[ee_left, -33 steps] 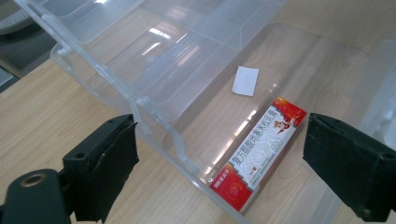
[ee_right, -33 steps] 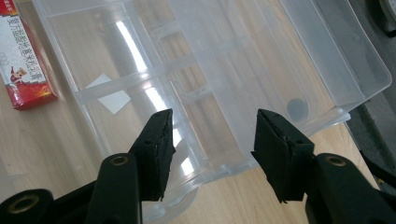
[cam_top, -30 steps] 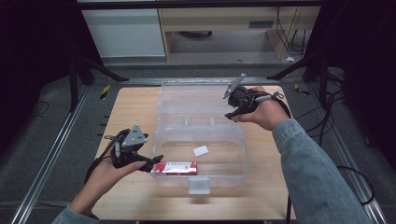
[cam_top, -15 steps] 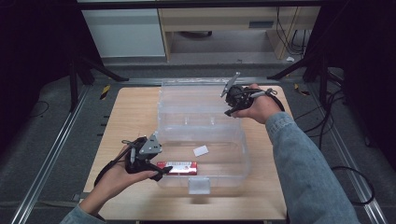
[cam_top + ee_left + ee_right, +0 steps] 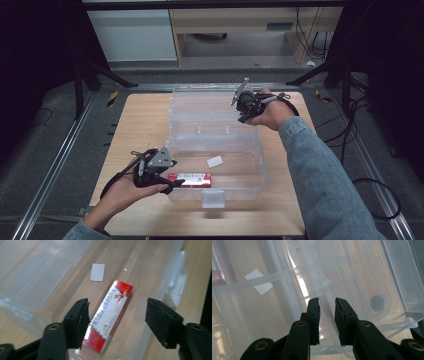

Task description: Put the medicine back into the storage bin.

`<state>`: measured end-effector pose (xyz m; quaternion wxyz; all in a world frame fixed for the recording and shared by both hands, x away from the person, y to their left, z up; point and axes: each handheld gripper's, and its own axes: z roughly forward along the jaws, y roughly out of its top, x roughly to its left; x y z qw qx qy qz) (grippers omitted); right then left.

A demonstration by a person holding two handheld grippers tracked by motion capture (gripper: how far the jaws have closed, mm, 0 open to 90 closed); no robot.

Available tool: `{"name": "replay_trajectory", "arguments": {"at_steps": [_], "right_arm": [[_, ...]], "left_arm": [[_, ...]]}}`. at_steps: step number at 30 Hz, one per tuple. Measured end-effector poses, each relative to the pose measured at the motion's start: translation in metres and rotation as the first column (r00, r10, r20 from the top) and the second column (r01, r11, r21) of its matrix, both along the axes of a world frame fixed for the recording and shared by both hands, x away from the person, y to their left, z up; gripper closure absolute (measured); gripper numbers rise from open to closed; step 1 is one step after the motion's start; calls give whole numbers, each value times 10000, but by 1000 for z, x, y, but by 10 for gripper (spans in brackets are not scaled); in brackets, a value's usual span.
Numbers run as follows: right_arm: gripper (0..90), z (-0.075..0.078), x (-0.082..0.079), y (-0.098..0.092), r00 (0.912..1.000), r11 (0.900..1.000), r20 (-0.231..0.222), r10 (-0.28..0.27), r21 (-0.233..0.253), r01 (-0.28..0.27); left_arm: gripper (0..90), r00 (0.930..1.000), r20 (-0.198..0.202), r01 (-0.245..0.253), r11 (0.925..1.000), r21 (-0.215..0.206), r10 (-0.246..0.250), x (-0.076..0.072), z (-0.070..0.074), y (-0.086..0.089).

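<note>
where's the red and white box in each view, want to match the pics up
High view: the red and white box lies flat in the near left of the clear bin, just right of the left gripper.
Left gripper view: the box lies slantwise at centre, between the open jaws.
Right gripper view: a red blur at the far left edge may be it; too unclear.
Shared landmark: the white paper slip on the bin floor.

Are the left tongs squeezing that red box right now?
No, the left tongs stand wide open around the red box.

left tool (image 5: 115,315) jaws spread wide, palm up underneath; right tool (image 5: 327,317) jaws nearly closed, arm stretched forward.
</note>
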<state>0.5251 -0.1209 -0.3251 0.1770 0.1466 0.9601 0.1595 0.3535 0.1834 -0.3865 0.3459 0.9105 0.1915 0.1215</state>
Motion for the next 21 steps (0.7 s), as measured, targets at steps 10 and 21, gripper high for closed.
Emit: {"name": "replay_trajectory", "arguments": {"at_steps": [10, 21], "right_arm": [[746, 0, -1, 1, 10000, 9999, 12, -71, -102, 71], [749, 0, -1, 1, 10000, 9999, 13, -24, -124, 24]], "left_arm": [[399, 9982, -144, 591, 9976, 353, -586, -12, -2, -1], [434, 9929, -735, 998, 9914, 850, -936, -13, -25, -3]]}}
